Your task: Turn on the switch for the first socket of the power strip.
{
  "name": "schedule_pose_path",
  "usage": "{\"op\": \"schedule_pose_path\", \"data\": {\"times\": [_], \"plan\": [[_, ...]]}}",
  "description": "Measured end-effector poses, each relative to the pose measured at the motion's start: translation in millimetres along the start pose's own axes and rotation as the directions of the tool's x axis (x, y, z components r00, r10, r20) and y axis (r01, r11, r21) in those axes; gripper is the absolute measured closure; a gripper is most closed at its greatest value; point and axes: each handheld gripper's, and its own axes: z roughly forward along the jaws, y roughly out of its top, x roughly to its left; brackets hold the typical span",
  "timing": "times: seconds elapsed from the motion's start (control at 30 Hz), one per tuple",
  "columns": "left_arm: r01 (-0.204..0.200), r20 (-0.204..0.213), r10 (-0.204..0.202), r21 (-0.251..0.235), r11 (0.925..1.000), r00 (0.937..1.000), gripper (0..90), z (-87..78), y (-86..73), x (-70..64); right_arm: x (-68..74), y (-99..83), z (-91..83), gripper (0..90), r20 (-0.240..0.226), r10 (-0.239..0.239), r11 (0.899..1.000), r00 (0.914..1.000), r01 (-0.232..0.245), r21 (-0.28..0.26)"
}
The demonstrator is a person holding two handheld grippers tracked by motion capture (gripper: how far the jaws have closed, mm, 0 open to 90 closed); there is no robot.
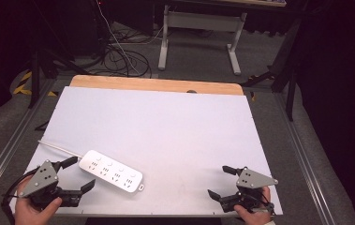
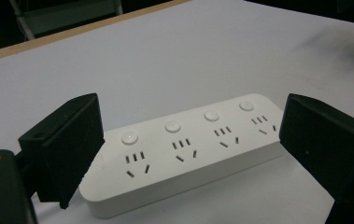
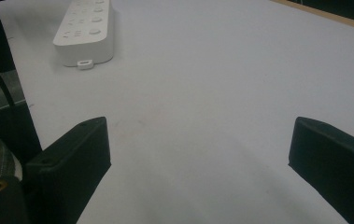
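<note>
A white power strip (image 1: 111, 172) with several sockets and round buttons lies flat on the white table sheet (image 1: 166, 122), near the front left; its white cable (image 1: 58, 149) runs off to the left. My left gripper (image 1: 82, 173) is open just left of the strip, at the table's front left. In the left gripper view the power strip (image 2: 184, 149) lies just ahead, seen between the wide-apart jaws, untouched. My right gripper (image 1: 219, 180) is open near the front right edge, holding nothing. In the right gripper view the power strip (image 3: 85, 30) lies far off at the upper left.
A wooden table edge (image 1: 156, 85) shows beyond the sheet at the back. Behind the table stand a white desk frame (image 1: 198, 35) and tangled floor cables (image 1: 119, 54). Metal rails (image 1: 306, 164) run along both sides of the table.
</note>
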Motion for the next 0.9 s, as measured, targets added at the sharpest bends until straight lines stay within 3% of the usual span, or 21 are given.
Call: {"op": "schedule_pose_path", "data": {"times": [0.23,0.53,0.63,0.9], "plan": [[0.018,0.006,-0.018,0.037,0.9991,0.9998,9.0,-1.0,-11.4,3.4,-0.2,-0.3,0.4,5.9,0.002,0.002,1.000,1.0000,-0.002,0.003],[0.021,-0.021,-0.019,0.106,0.9942,0.9996,9.8,-3.0,-29.6,6.3,0.2,-0.1,0.1,5.9,0.007,0.001,1.000,1.0000,-0.001,0.004],[0.040,-0.015,-0.038,0.121,0.9919,0.9992,10.6,-4.5,-36.5,6.7,-0.1,-0.2,-0.2,5.9,0.005,0.002,1.000,1.0000,-0.002,0.000],[-0.025,-0.026,0.028,0.094,0.9953,0.9993,10.9,-3.6,-30.2,0.9,0.4,0.1,0.0,5.9,0.008,0.001,1.000,1.0000,-0.001,0.004]]}}
